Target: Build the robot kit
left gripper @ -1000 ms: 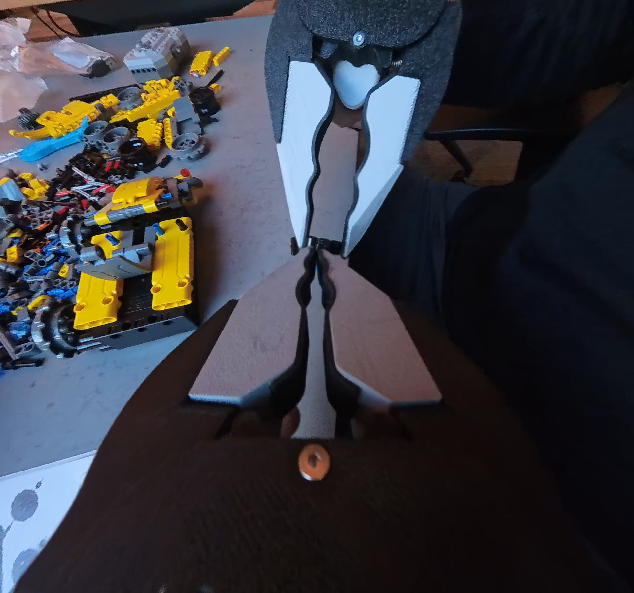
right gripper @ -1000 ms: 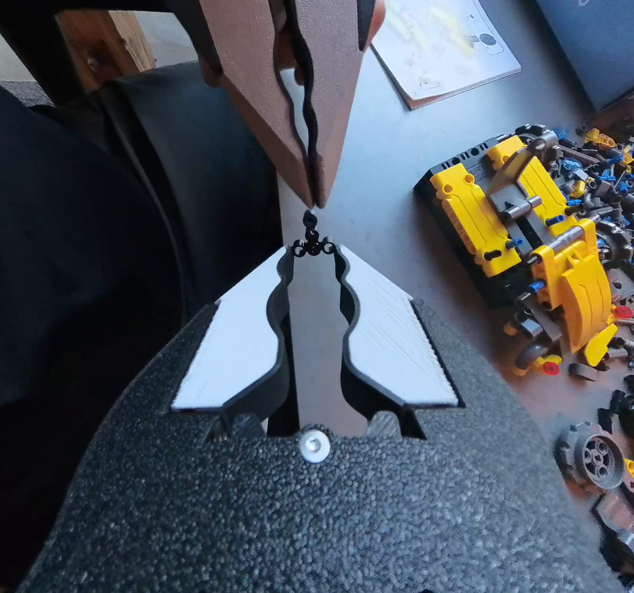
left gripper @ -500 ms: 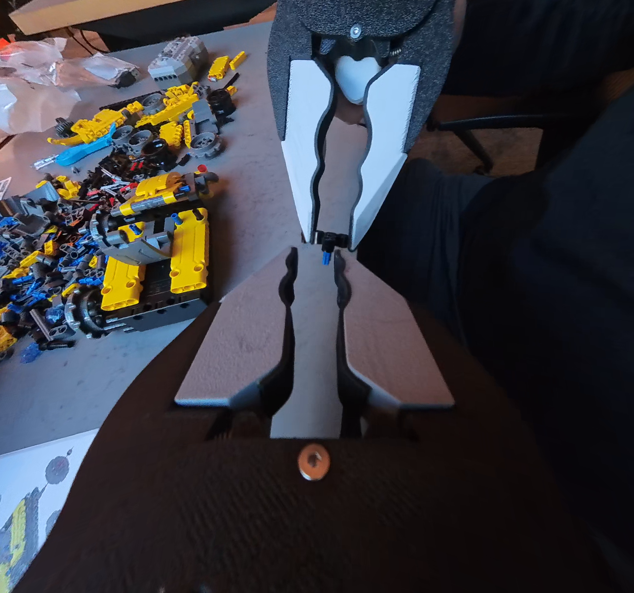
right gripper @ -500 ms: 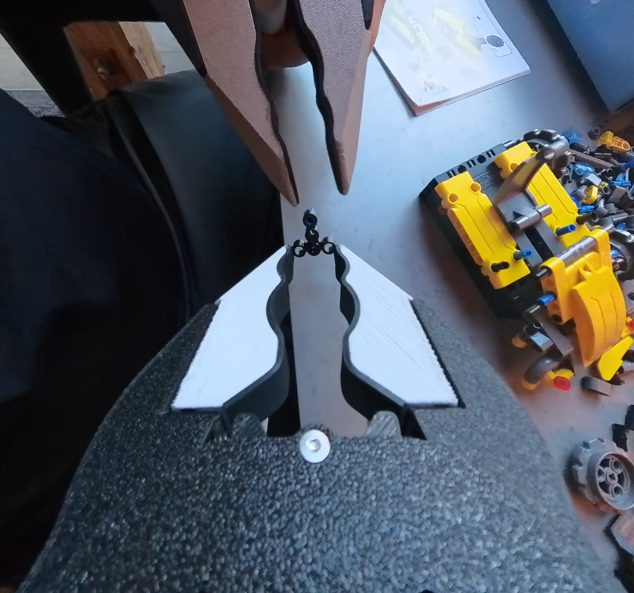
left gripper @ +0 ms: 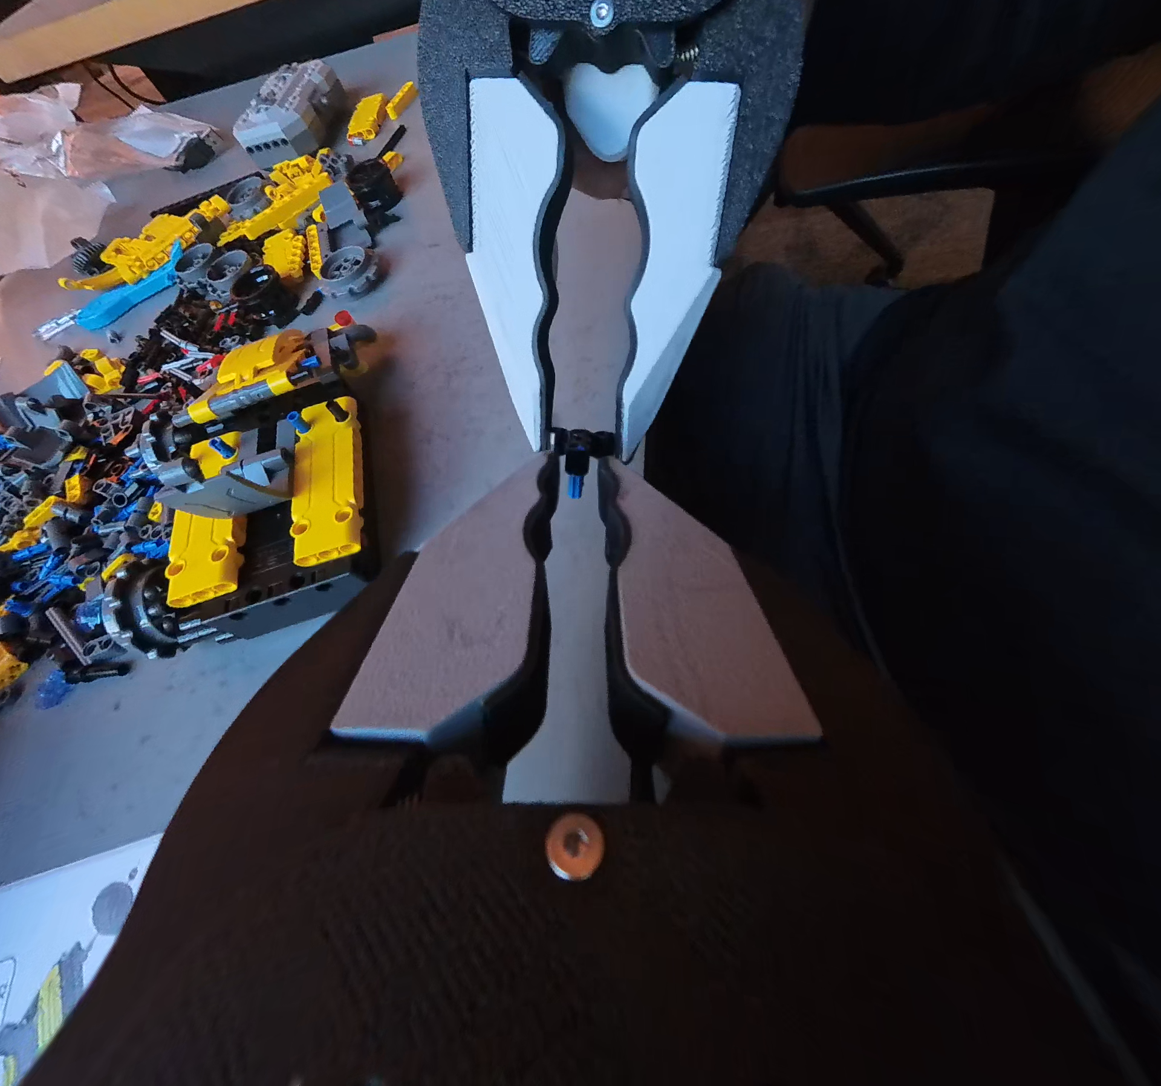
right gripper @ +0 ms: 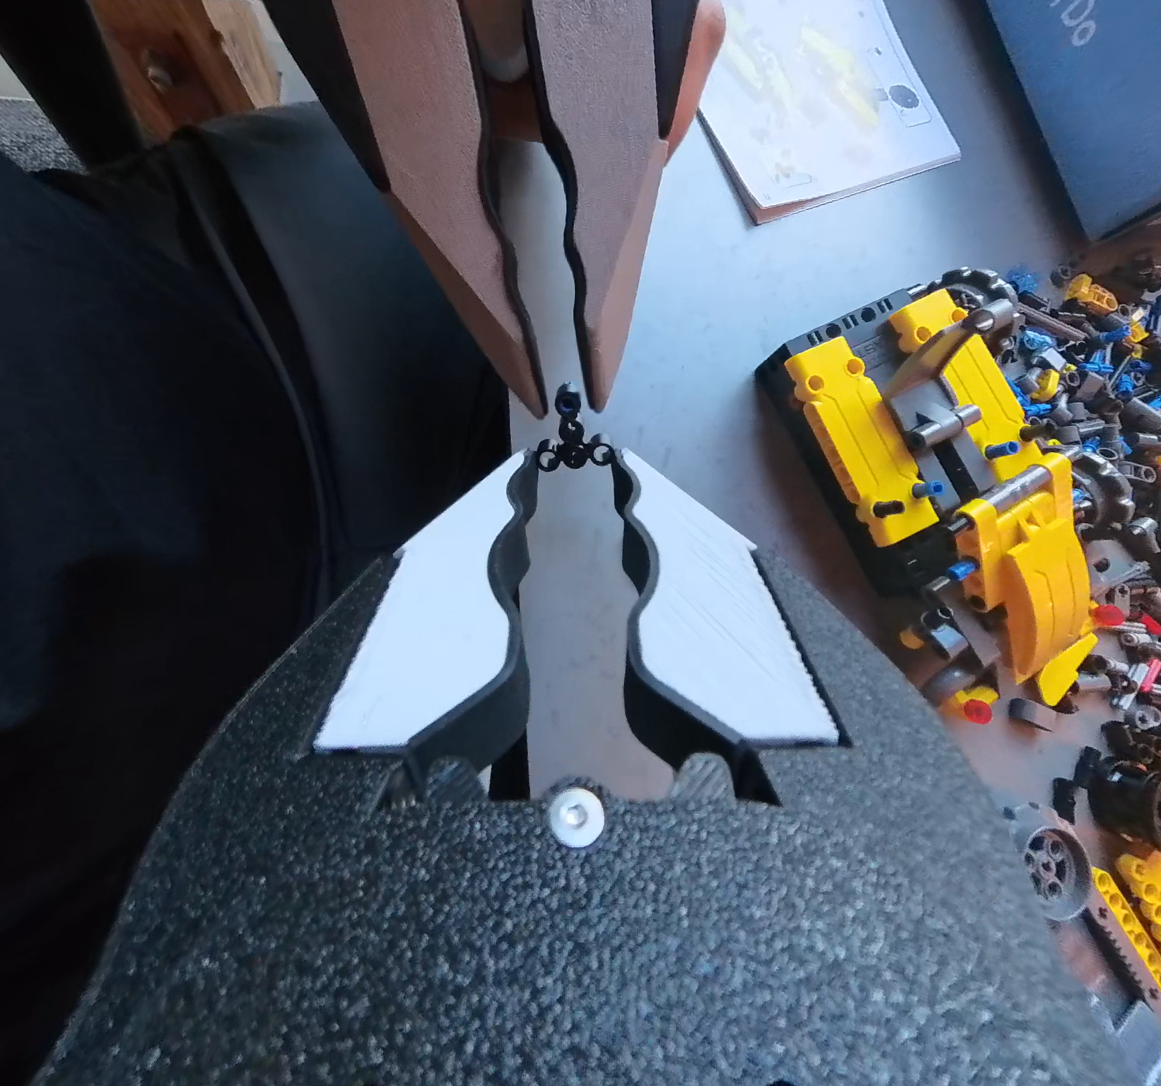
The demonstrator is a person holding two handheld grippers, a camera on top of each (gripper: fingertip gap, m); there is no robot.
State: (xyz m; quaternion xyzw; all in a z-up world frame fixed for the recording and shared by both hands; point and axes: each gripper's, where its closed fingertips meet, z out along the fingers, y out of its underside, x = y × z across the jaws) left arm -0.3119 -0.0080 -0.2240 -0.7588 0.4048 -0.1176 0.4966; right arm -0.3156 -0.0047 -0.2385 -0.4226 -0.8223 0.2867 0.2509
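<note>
Right gripper (right gripper: 573, 459): white fingers set a narrow gap apart, their tips pinching the crossbar of a small black connector (right gripper: 570, 451). The connector is T-shaped. Its crossbar spans the gap from fingertip to fingertip; its stem runs forward, away from the right gripper and in line with the fingers, and ends in a blue pin (left gripper: 574, 484).

Left gripper (left gripper: 573, 470): brown fingers parted by a narrow gap, tips facing the right gripper's tips head-on. The stem and pin lie in that gap. In the right wrist view the stem end sits between the brown tips with a sliver of space on each side; whether either tip touches it cannot be told.

Both grippers are held above the near edge of a grey table (left gripper: 433, 314), next to dark clothing (left gripper: 942, 490). A yellow-and-black model (left gripper: 270, 490) lies on the table well to one side, with loose parts (left gripper: 75, 522) beyond it and a booklet (right gripper: 817, 82) farther along.
</note>
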